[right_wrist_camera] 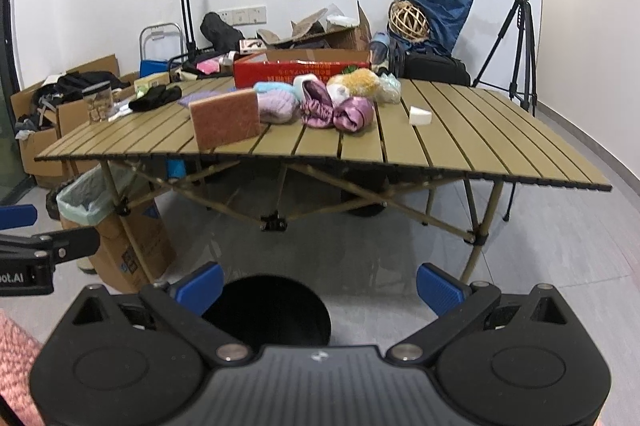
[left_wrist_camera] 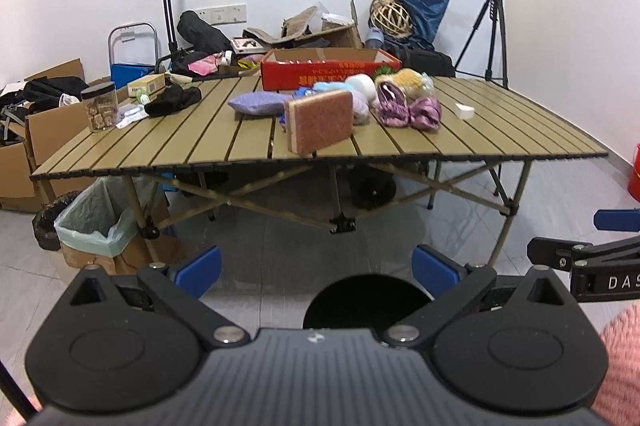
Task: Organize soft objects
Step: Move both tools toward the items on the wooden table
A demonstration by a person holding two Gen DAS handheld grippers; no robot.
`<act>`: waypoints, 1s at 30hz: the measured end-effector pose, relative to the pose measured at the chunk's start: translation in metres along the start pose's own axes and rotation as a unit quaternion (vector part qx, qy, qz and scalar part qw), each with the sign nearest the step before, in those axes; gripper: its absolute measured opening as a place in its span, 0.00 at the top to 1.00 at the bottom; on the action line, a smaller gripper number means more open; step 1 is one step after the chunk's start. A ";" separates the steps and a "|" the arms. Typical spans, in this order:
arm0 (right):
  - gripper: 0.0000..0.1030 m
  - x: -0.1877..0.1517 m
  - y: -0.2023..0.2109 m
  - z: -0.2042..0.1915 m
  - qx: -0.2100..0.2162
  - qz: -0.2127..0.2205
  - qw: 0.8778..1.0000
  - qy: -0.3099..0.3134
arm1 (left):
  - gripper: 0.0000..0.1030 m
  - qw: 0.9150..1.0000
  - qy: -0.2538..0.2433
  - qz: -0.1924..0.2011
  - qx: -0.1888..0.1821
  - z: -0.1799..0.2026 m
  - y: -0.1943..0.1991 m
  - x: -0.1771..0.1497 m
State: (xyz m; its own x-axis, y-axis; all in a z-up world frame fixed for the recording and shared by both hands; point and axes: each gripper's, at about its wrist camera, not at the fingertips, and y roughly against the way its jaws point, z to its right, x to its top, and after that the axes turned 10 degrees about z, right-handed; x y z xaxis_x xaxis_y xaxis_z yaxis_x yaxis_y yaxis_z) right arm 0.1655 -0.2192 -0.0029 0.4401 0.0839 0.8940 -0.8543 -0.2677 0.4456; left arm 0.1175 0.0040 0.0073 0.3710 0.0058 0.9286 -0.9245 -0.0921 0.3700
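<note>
Soft objects wait untouched mid-table, so the sorting looks barely begun. Nearest, well short of the table edge, the left gripper (left_wrist_camera: 316, 272) and right gripper (right_wrist_camera: 318, 284) sit low and level, fingers spread wide, empty. Next comes an approach: the upright sponge (left_wrist_camera: 320, 120) first (closest), then the purple slippers (left_wrist_camera: 406, 108); the red box (left_wrist_camera: 328, 68) stands behind.

Table (left_wrist_camera: 520, 130) right front corner is wide open, only a small white block (left_wrist_camera: 465, 111) there. Middle's clogged: sponge (left_wrist_camera: 320, 124) upright near the front edge, soft pile (left_wrist_camera: 392, 98) behind it.
</note>
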 end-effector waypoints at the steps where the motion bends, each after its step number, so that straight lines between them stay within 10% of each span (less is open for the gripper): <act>1: 0.00 0.002 -0.003 0.002 0.003 0.003 1.000 -0.001 | 0.00 1.000 0.001 0.002 0.002 0.001 -0.003 0.003; 30: 0.00 0.068 -0.140 0.009 -0.012 0.071 0.996 -0.044 | 0.00 0.998 0.049 0.046 0.010 -0.020 -0.141 0.075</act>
State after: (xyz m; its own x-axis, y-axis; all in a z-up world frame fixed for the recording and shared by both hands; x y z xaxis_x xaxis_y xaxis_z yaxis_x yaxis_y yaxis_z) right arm 0.3175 -0.1844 -0.0053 0.3350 -0.0379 0.9415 -0.9160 -0.2470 0.3160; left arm 0.2741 0.0375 0.0250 0.2726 0.0934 0.9576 -0.9523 -0.1157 0.2824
